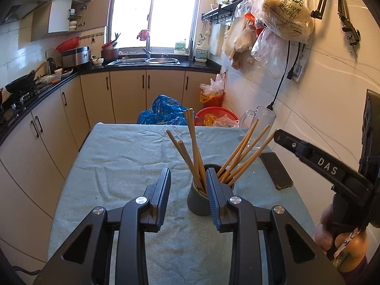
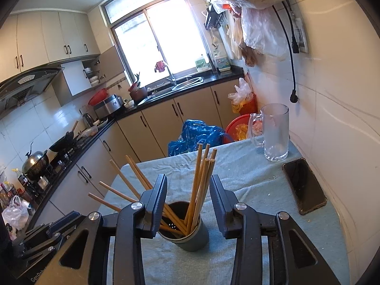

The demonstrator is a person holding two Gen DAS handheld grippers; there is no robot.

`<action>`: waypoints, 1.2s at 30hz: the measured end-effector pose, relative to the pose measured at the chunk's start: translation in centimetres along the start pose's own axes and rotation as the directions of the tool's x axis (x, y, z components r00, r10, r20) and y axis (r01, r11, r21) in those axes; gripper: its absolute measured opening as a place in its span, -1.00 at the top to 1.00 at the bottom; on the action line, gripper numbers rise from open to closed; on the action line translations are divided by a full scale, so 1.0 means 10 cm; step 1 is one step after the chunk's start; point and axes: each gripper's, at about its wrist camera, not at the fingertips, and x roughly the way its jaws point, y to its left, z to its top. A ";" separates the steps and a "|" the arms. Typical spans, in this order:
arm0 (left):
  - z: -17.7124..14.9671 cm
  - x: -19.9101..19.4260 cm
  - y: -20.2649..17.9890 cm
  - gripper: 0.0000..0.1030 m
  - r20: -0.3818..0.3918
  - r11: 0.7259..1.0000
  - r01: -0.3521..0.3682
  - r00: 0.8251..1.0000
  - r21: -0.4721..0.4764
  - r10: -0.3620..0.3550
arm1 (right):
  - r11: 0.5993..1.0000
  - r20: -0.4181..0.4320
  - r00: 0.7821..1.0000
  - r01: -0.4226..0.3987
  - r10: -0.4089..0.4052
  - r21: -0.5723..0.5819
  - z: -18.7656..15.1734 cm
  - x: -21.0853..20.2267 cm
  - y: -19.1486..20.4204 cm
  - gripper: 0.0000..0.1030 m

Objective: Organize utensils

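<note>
Right wrist view: chopsticks (image 2: 201, 185) upright in the grey holder (image 2: 187, 235) on the bench (image 2: 249, 185), dead ahead between the right gripper (image 2: 187, 187) fingers, spread wide and empty. Left gripper (image 1: 188, 182) likewise wide, holder just right of centre. Right hand likely nearer; long axes near vertical, fanned.

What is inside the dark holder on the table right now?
The dark holder holds wooden chopsticks, fanned out in two bunches. A perforated bottom shows between them; their lower tips are mostly covered by the holder's wall.
</note>
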 end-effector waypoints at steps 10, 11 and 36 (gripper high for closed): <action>-0.20 -0.30 0.04 0.24 0.009 0.999 0.006 1.000 -0.037 -0.005 | 1.000 0.028 1.000 0.006 -0.005 -0.018 -0.09 -0.38 0.04 0.09; -0.23 -0.33 0.05 0.24 0.004 0.999 0.009 1.000 -0.046 -0.008 | 1.000 0.026 1.000 0.009 -0.009 -0.021 -0.12 -0.43 0.04 0.07; -0.86 -1.35 0.18 -0.89 0.243 0.952 -0.287 0.921 -0.108 0.305 | 0.998 -0.051 0.997 0.055 -0.056 -0.005 -0.98 -0.91 -0.06 -0.10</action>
